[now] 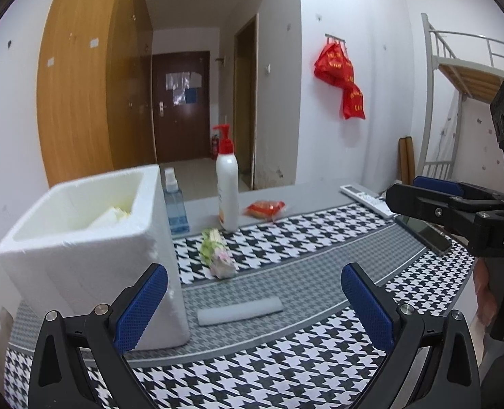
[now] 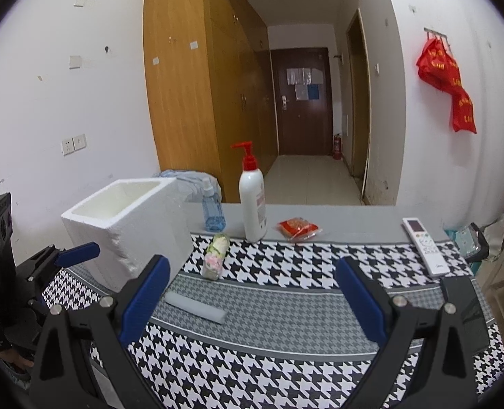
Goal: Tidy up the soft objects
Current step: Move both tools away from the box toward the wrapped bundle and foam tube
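Fingers [image 1: 143, 306] on both our grippers spread empty; pale grey foam strip [image 1: 240, 310] lies flat beside the white styrofoam box [image 1: 81, 255].

We see a white foam box [image 2: 126, 235] with a rough, crumbly, matt surface, standing on a woven houndstooth cloth [image 2: 286, 368]. Beside it lie a matt grey foam strip [image 2: 195, 307] and a glossy plastic pump bottle [image 2: 252, 201]. Our gripper pads [image 2: 144, 298] look textured blue rubber.

A dormitory-style room: a metal bunk bed [image 1: 456, 78] at two o'clock, tall wooden wardrobes [image 2: 197, 85] at eleven o'clock, a corridor ending in a dark entrance door [image 2: 301, 100] at twelve o'clock.
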Tool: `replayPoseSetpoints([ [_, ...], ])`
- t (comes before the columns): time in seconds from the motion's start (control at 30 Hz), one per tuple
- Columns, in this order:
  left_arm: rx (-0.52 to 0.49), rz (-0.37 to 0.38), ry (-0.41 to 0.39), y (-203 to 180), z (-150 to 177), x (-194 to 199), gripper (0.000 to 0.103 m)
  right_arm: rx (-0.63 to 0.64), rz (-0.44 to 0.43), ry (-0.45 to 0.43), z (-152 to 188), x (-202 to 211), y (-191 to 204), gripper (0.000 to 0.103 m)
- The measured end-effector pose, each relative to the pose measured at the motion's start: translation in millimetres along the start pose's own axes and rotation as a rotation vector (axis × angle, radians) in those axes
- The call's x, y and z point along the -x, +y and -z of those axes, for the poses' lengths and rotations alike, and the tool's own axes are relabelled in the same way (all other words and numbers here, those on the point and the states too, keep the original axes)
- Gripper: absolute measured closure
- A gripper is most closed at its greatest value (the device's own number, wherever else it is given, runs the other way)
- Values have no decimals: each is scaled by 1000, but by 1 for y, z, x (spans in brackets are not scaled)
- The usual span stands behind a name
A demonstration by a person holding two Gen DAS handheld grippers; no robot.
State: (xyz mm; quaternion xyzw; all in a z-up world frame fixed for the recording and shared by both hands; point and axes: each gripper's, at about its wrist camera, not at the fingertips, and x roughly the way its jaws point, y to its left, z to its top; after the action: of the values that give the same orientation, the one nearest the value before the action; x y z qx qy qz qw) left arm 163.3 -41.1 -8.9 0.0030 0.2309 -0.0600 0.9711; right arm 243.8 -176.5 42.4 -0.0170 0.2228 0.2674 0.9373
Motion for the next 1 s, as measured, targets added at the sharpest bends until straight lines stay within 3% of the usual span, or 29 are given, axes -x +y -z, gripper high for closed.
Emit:
replayPoseSetpoints([
  [0.37,6,-9,37,-7,11,-22,1,-33,-37,72,15,-23,-21,3],
  [0.7,29,-28,62,-12,4,-50,1,-37,-47,81,22,-25,-38,3],
  [1.0,27,-106,92,-11,-2,-75,1,-16,-56,89,28,-29,-44,3],
])
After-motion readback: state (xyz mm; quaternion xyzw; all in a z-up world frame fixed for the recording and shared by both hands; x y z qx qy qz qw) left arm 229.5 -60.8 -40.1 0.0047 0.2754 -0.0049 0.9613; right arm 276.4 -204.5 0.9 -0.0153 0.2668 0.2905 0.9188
